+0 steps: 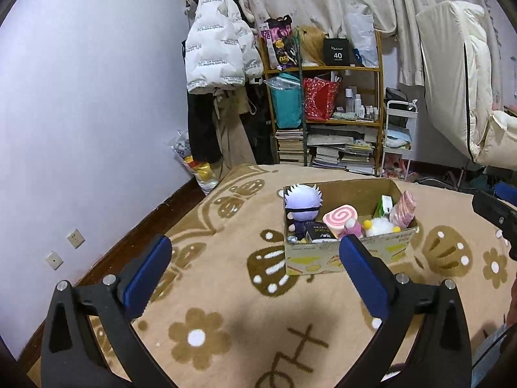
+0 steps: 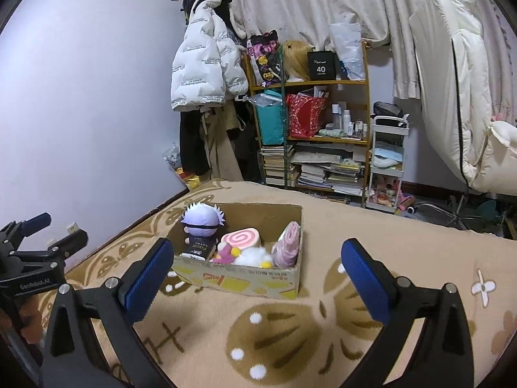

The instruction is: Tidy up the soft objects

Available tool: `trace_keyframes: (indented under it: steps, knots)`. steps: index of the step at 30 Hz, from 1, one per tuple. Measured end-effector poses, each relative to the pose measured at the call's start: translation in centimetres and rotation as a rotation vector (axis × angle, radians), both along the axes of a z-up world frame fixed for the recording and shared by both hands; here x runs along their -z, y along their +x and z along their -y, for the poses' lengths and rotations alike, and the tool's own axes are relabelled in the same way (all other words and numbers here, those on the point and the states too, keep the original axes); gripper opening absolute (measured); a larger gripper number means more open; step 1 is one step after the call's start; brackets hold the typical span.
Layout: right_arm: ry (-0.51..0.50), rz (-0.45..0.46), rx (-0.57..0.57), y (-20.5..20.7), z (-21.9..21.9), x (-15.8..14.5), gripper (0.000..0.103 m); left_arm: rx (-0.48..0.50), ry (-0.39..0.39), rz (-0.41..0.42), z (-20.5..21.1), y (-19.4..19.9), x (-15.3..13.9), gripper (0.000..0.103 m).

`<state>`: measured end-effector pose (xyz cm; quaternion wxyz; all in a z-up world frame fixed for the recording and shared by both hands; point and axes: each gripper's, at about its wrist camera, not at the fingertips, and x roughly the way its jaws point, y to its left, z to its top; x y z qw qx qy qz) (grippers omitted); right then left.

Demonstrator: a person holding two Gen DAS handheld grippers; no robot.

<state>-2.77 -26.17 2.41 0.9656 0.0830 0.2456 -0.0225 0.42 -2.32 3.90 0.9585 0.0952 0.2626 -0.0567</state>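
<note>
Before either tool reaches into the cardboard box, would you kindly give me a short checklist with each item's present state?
1. Left tool open, holding nothing: ok.
2. Right tool open, holding nothing: ok.
3. Cardboard box upright on the blanket: ok.
4. Box top open, no lid: ok.
5. White-haired plush doll within reach at the top of the pile: ok.
6. What lies under the toys: cannot tell.

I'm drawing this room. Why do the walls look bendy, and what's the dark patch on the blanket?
Left wrist view: the fisheye lens bows the wall; the dark patch is a shadow on the blanket between the open left hand-held gripper's fingers. Right wrist view: same bending, black corners, softer shadow beside the cardboard box.
</note>
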Motion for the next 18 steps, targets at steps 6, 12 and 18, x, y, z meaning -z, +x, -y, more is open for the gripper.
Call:
trace_keyframes:
  steps: [6, 12, 18]
  knots:
    - [0.007, 0.004, 0.007, -1.7, 0.6, 0.1, 0.103, 0.015, 0.040, 0.036, -0.2, -2.5, 0.1, 0.102]
    - [-0.020, 0.004, 0.014, -2.8, 0.6, 0.6, 0.103, 0.000, 0.018, 0.044, -0.6, -3.0, 0.3, 0.102]
    - [-0.041, -0.009, 0.035, -3.2, 0.6, 1.3, 0.103, -0.020, -0.009, 0.019, -1.4, -2.1, 1.3, 0.102]
